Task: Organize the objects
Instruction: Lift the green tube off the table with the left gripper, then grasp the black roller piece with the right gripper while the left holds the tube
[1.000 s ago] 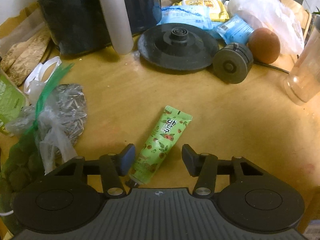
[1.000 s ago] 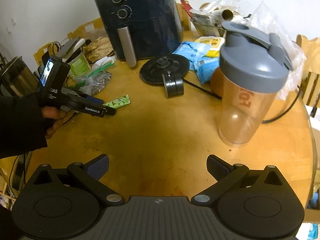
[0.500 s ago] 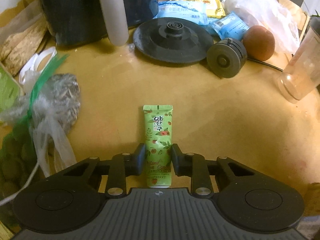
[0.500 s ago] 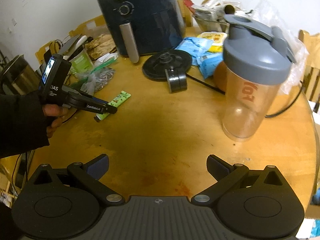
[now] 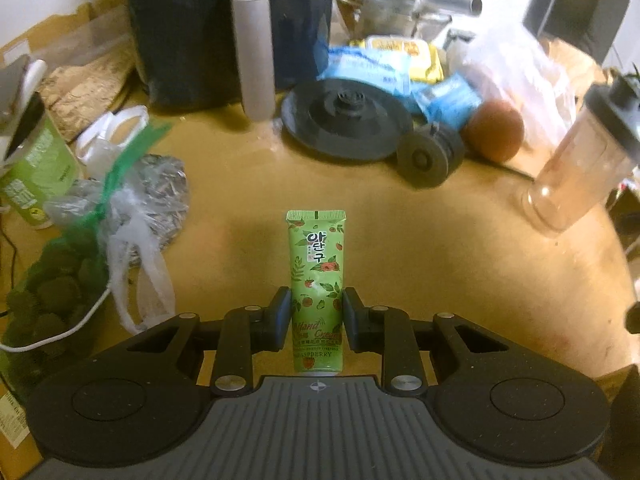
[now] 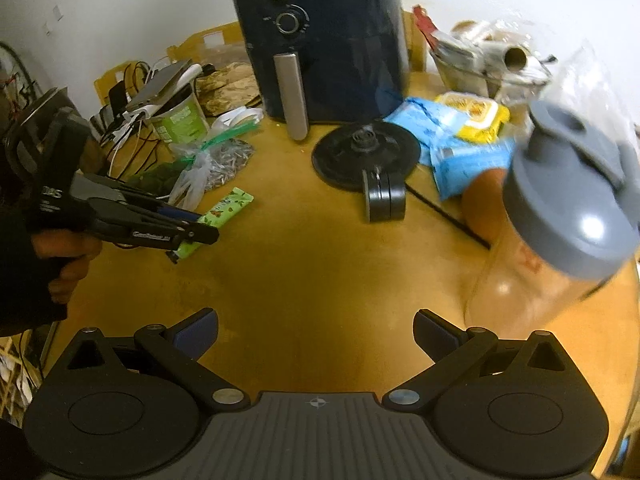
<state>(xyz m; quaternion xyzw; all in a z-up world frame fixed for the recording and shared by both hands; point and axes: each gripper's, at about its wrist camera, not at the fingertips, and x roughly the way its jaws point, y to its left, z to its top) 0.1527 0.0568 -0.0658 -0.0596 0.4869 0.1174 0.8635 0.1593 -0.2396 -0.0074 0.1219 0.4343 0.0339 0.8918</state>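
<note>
- In the left wrist view, the green hand cream tube [image 5: 316, 280] is clamped between the pads of the left gripper [image 5: 316, 312], its crimped end pointing far, above the wooden table [image 5: 400, 248].
- The black kettle base [image 5: 346, 120] is seen far off, the seed bag [image 5: 156, 200] at the left.
- In the right wrist view, the right gripper [image 6: 316, 330] is held wide apart with nothing between its fingers; the blurred shaker bottle [image 6: 560, 240] is seen at the right.
- The tube [image 6: 224, 214] is seen at the left, gripped by the left gripper [image 6: 192, 236].
</note>
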